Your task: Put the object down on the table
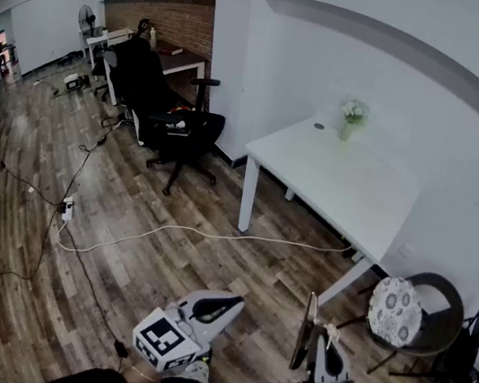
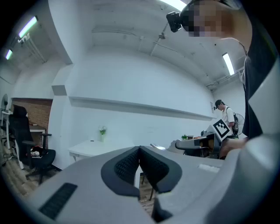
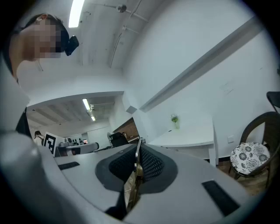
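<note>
My right gripper [image 1: 317, 337] is shut on a thin, flat, dark object [image 1: 304, 331] that stands upright on its edge at the bottom right of the head view. In the right gripper view the object [image 3: 138, 154] shows as a narrow metallic edge pinched between the black pads. My left gripper [image 1: 222, 305] hangs low at the bottom centre, its pads [image 2: 131, 162] pressed together with nothing between them. The white table [image 1: 341, 180] stands ahead against the white wall, some way off from both grippers.
A small plant in a vase [image 1: 352, 118] sits at the table's far end. A round chair with a floral cushion [image 1: 401, 313] stands to the right, a black office chair [image 1: 166, 115] to the left. A white cable [image 1: 205, 235] crosses the wooden floor.
</note>
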